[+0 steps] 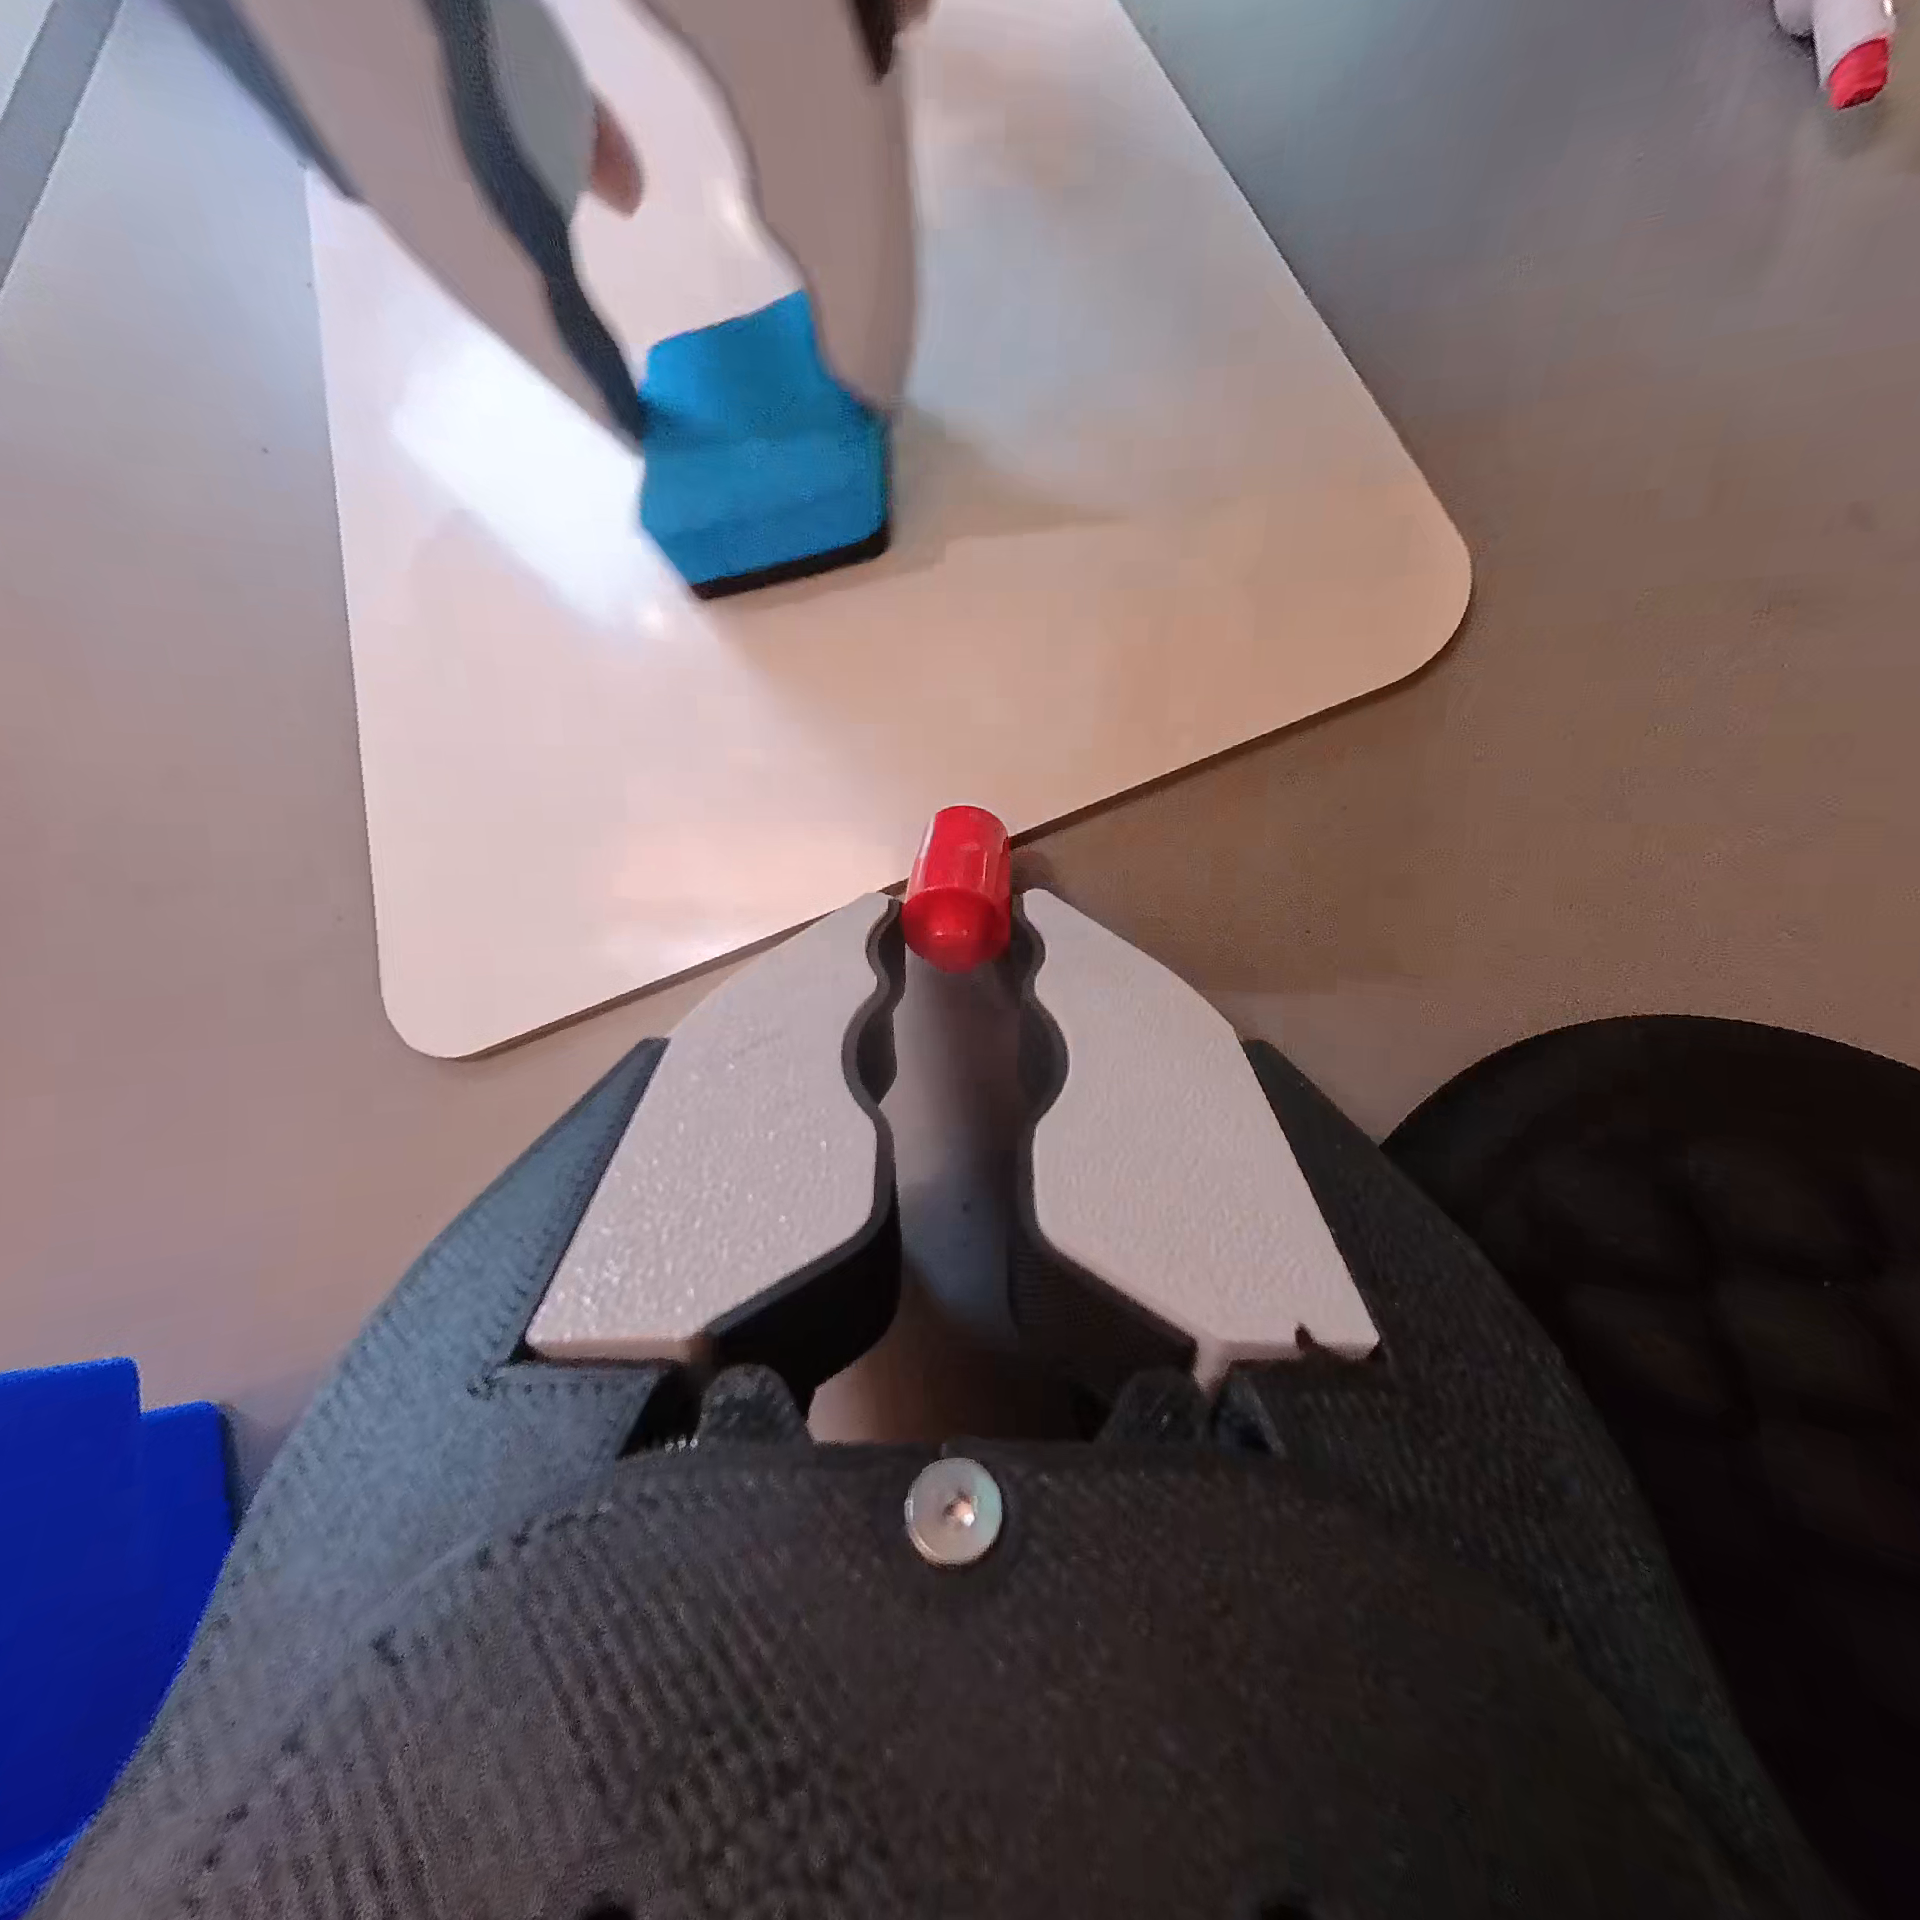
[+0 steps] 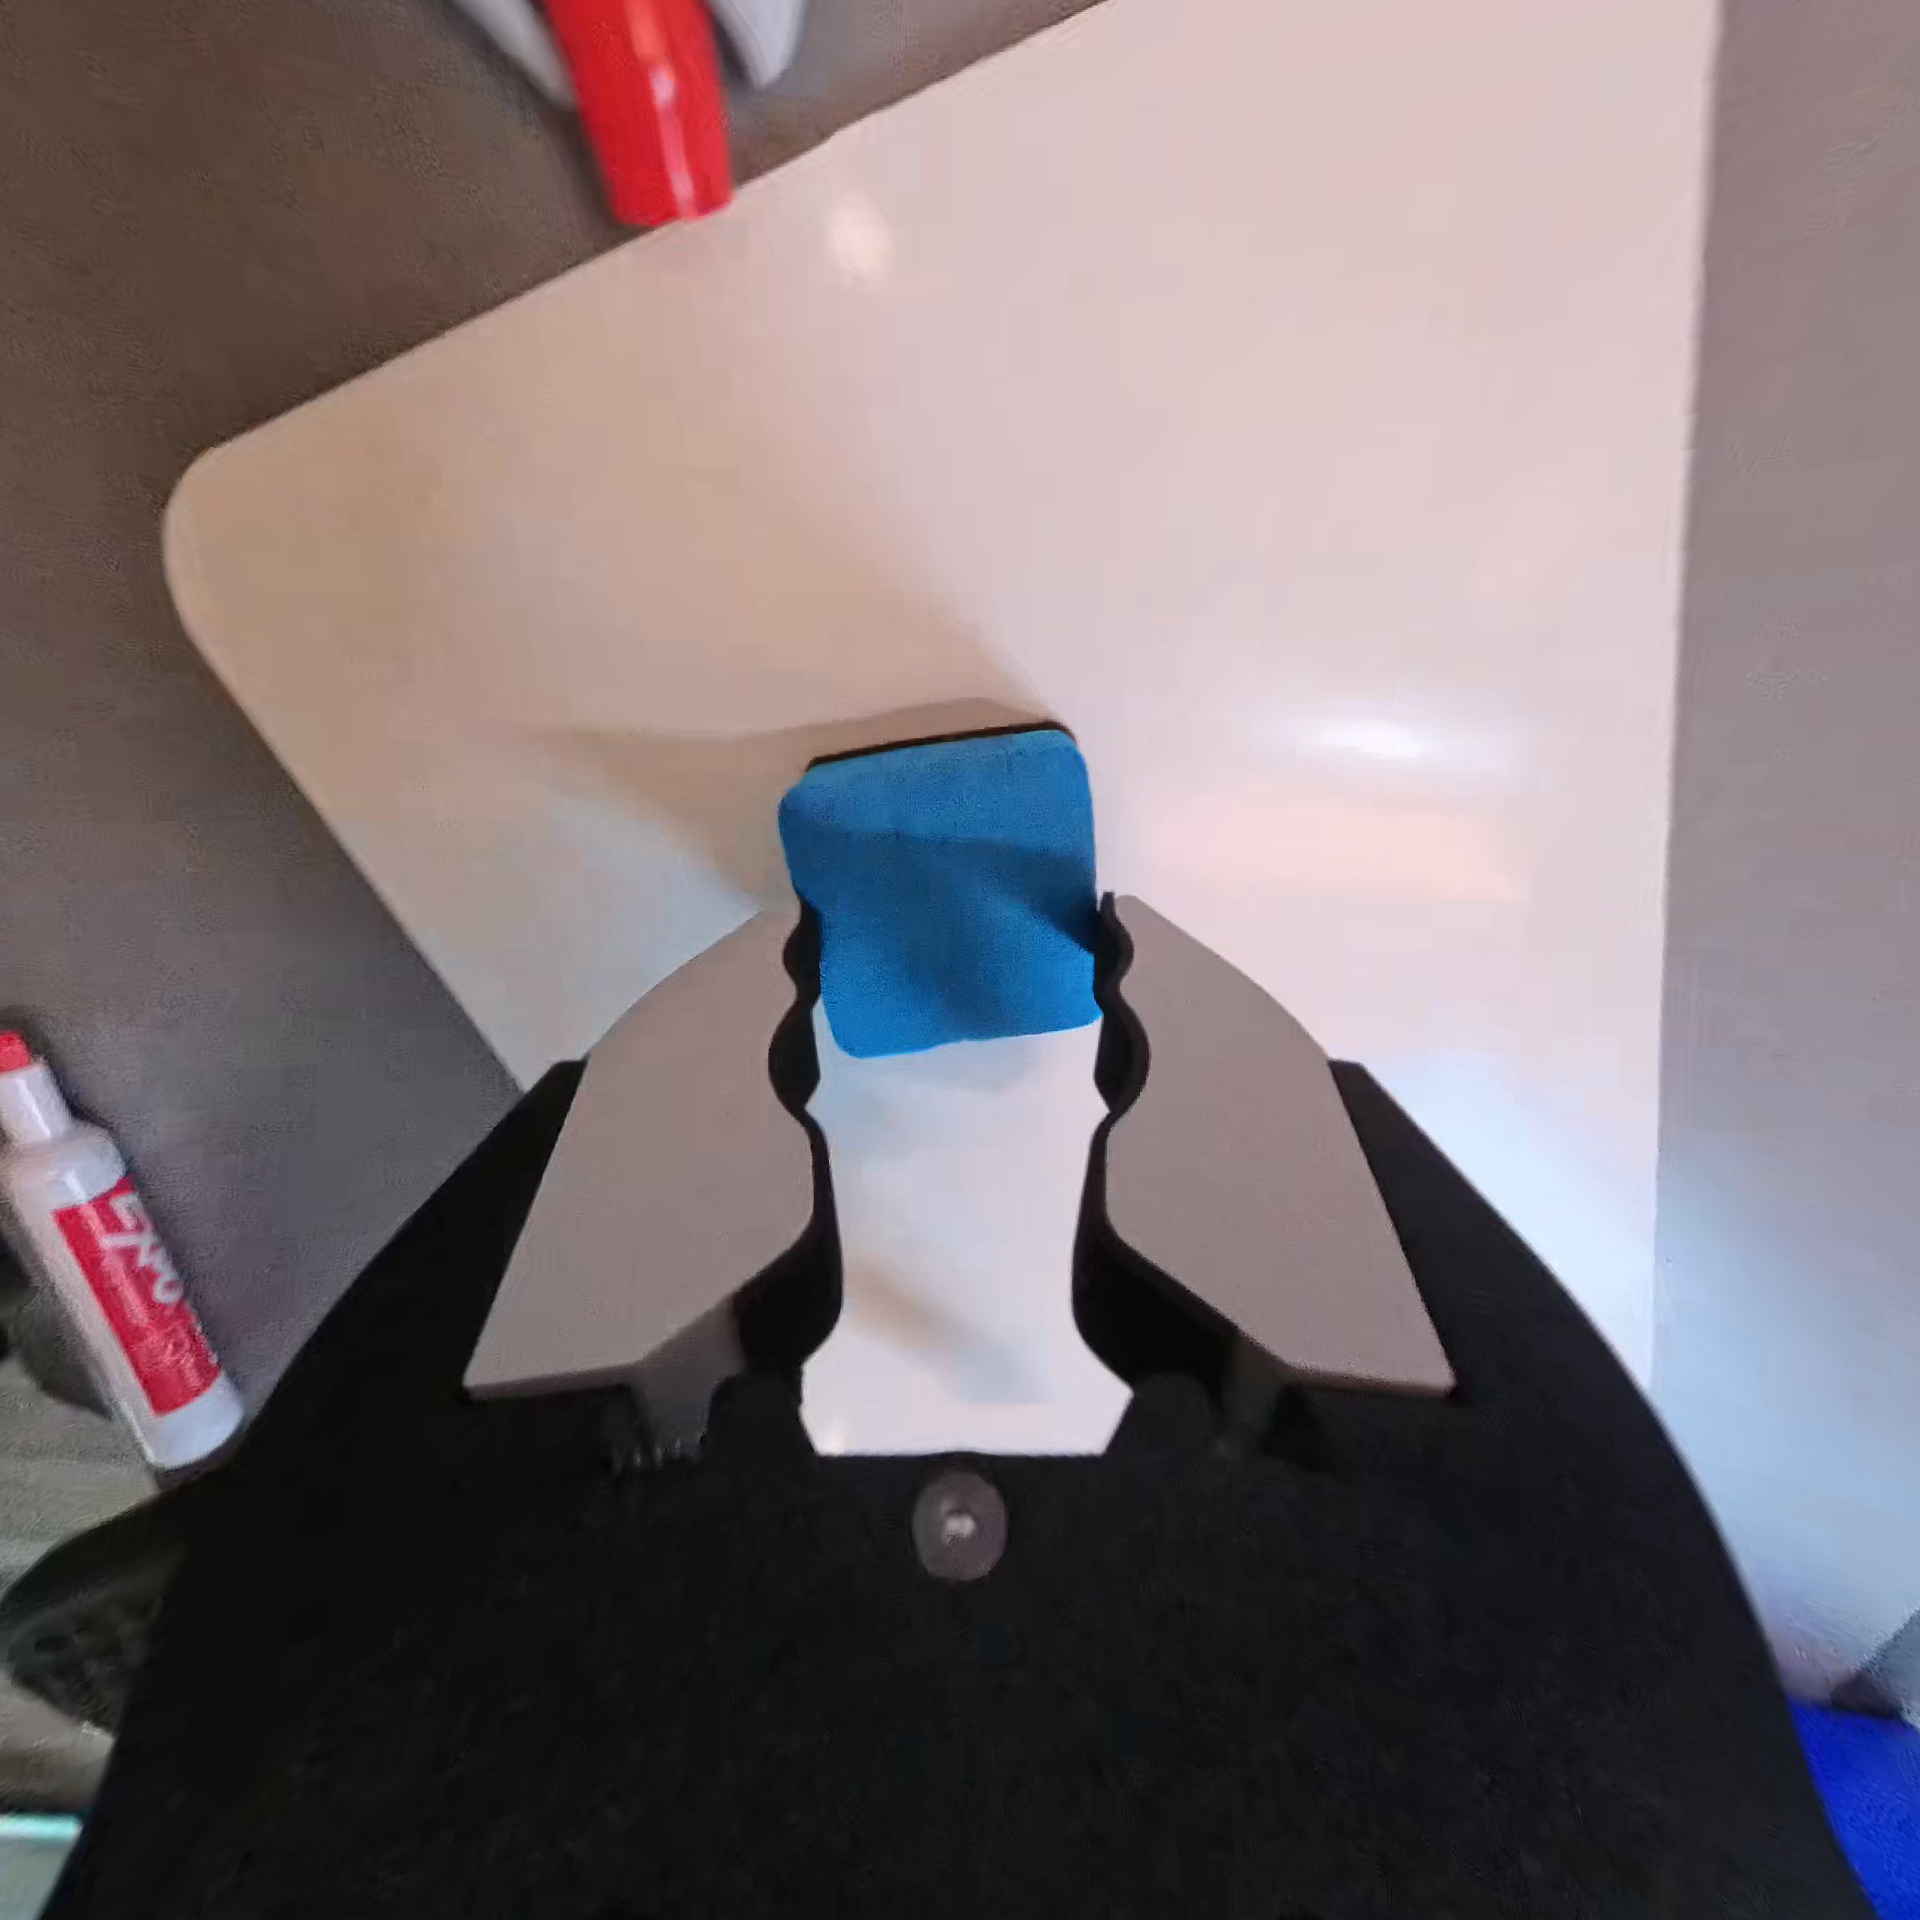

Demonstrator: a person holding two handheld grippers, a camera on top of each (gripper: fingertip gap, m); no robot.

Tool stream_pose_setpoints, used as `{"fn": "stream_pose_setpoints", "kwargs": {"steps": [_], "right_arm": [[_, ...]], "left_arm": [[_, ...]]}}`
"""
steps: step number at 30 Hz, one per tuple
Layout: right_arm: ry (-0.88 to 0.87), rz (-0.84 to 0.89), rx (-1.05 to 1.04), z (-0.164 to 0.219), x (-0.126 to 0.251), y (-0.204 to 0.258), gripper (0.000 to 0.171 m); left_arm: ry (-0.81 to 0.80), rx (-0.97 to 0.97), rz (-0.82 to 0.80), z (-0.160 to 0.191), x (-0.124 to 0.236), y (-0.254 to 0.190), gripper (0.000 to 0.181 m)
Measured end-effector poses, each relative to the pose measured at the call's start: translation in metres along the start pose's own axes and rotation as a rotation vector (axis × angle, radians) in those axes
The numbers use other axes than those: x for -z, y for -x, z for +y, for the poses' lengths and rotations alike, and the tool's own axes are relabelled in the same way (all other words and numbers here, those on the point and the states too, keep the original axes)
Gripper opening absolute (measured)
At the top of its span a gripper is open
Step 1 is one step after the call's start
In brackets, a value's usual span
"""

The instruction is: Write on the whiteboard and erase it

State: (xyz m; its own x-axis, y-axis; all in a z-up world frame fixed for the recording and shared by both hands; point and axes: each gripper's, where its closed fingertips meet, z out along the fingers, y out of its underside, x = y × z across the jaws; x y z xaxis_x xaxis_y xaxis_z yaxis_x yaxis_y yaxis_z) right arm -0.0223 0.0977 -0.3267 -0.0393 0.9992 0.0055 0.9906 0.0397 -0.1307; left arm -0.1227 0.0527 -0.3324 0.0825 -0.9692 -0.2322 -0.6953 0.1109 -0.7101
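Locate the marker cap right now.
The red marker cap is pinched in the left claw, just off the near edge of the whiteboard; in the right wrist view it shows at top left, beyond the board.

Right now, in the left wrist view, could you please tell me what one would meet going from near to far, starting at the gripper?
Left gripper shut on the red marker cap → near edge of the whiteboard → blue eraser held down on the board by the right gripper → capless marker lying on the table, far right.
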Motion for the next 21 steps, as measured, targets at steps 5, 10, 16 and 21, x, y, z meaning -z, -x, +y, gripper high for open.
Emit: {"fn": "stream_pose_setpoints", "kwargs": {"steps": [5, 10, 16, 21], "right_arm": [[-0.137, 0.045, 0.055, -0.049, -0.007, 0.009, 0.052], [-0.075, -0.038, 0.119, -0.011, -0.001, 0.043, 0.052], [-0.159, 0.044, -0.087, -0.012, -0.003, 0.009, 0.052], [-0.094, -0.12, 0.025, 0.005, 0.003, 0.063, 0.051]], "left_arm": [[0.0, -0.004, -0.009, 0.0, 0.0, 0.0, 0.019], [0.002, -0.003, -0.014, 0.0, 0.001, 0.001, 0.02], [-0.056, 0.044, 0.023, -0.002, 0.002, 0.002, 0.02], [-0.083, 0.026, 0.011, -0.004, 0.002, 0.003, 0.019]]}}
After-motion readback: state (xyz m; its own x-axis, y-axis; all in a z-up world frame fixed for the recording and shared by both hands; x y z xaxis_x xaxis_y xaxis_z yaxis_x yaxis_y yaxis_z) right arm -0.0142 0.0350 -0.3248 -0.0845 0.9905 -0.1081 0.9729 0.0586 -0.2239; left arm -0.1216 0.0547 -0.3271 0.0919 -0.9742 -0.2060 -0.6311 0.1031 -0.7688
